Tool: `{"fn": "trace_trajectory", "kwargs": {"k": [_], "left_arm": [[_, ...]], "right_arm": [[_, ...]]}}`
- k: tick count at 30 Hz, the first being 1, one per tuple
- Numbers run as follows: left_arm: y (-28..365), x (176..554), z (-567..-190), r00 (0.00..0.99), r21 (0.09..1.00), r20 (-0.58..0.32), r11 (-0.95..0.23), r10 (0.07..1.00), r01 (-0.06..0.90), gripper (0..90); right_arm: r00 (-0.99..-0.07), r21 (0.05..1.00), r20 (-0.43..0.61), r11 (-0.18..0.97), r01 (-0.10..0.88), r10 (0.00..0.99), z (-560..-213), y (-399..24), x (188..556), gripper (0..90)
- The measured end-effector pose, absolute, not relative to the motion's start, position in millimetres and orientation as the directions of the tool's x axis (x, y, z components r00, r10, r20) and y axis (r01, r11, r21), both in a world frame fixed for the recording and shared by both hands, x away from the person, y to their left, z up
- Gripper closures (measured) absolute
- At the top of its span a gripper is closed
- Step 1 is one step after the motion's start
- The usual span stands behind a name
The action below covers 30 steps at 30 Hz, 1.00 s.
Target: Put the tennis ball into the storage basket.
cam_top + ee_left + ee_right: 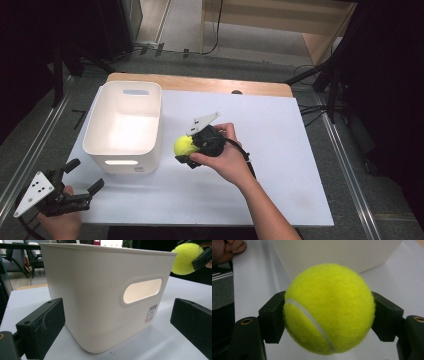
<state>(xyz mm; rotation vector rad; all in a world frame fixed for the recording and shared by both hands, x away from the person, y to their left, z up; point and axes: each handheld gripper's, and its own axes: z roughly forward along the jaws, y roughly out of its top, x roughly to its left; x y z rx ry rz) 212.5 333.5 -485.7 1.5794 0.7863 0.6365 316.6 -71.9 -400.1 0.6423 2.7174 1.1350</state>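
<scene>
A yellow tennis ball (184, 145) is held just above the white tabletop, right beside the near right corner of a white plastic bin (150, 150). My right gripper (188, 149) is shut on it. In the right gripper view both black pads press the ball (329, 307) from either side, with the bin's wall (332, 252) close behind. My left gripper (86, 174) rests at the table's near left corner. Its jaws stand open and empty, facing the bin (100, 290). Up in the right corner of the left gripper view is the ball (185, 258).
The bin has handle cutouts and looks empty inside. The white board (280, 165) lies on a wooden table (200, 82). Metal rails run along both sides, and cables lie on the floor at the far end.
</scene>
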Motion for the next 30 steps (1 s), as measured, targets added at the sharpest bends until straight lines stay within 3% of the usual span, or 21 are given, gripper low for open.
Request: {"fn": "trace_trajectory", "kwargs": {"k": [30], "left_arm": [[334.5, 212.2, -485.8, 0.622, 0.989, -0.034, -0.065, 0.782, 0.135, 0.0]], "right_arm": [[-0.926, 0.705, 0.013, 0.654, 0.276, 0.377, -370.0, -31.0, 331.2, 23.8]]}}
